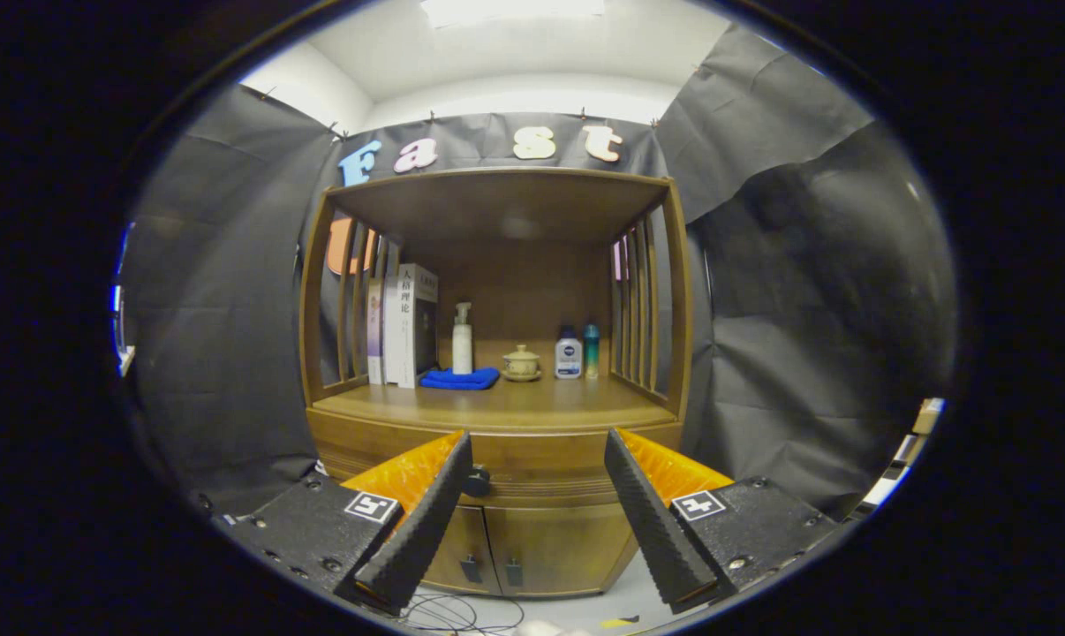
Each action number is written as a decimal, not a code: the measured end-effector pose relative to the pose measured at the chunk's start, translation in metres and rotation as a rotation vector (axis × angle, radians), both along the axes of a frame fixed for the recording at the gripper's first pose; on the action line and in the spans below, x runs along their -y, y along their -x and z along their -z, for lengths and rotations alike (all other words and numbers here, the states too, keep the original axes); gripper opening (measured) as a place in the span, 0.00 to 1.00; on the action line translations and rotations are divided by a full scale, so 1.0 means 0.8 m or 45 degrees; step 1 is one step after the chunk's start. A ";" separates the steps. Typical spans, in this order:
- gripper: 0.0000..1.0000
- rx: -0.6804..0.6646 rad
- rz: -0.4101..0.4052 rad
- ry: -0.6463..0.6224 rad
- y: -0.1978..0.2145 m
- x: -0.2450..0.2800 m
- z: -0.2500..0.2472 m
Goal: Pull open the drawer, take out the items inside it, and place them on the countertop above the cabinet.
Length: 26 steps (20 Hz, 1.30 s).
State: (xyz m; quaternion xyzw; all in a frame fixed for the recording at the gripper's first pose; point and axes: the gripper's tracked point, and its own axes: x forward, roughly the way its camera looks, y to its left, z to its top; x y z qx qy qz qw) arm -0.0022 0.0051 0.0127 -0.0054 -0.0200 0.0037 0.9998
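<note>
A: Gripper view. We see the tongs (538, 468) spread wide and released, nothing between the fingers (426, 521). They hang in front of the cabinet (532, 530), apart from it.

B: And the drawer (541, 473)?

A: Closed, as far as we can tell. Its front runs just beneath the table (497, 405), showing in the gap between the two fingers. A dark knob (477, 481) sits on it, just beside the inner edge of the left finger. Whether finger and knob touch, we cannot tell.

B: What do we log on the table?

A: At the left, books (406, 325) standing upright against the slatted side. Next to them a folded blue cloth (459, 378) lies flat, with a white pump bottle (463, 340) upright right behind it. Right of that, a small lidded cup (521, 362) on a saucer. Then a white bottle with a dark cap (568, 355) and a teal bottle (592, 351), close together near the right slats.

B: Below the drawer?

A: Two cabinet doors (515, 543), shut, each with a small dark handle near the middle seam. Some cables (449, 609) lie on the floor before the cabinet.
</note>
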 end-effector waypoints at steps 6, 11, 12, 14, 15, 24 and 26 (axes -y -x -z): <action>0.98 -0.032 -0.042 -0.018 -0.016 -0.011 0.015; 0.98 -0.032 -0.061 -0.001 -0.070 -0.036 0.046; 0.98 -0.032 -0.066 0.004 -0.079 -0.042 0.052; 0.98 -0.037 -0.073 0.023 -0.102 -0.054 0.068; 0.98 -0.042 -0.078 0.035 -0.115 -0.059 0.078; 0.97 -0.159 -0.056 0.072 -0.206 -0.087 0.150; 0.96 -0.159 -0.051 0.082 -0.215 -0.087 0.154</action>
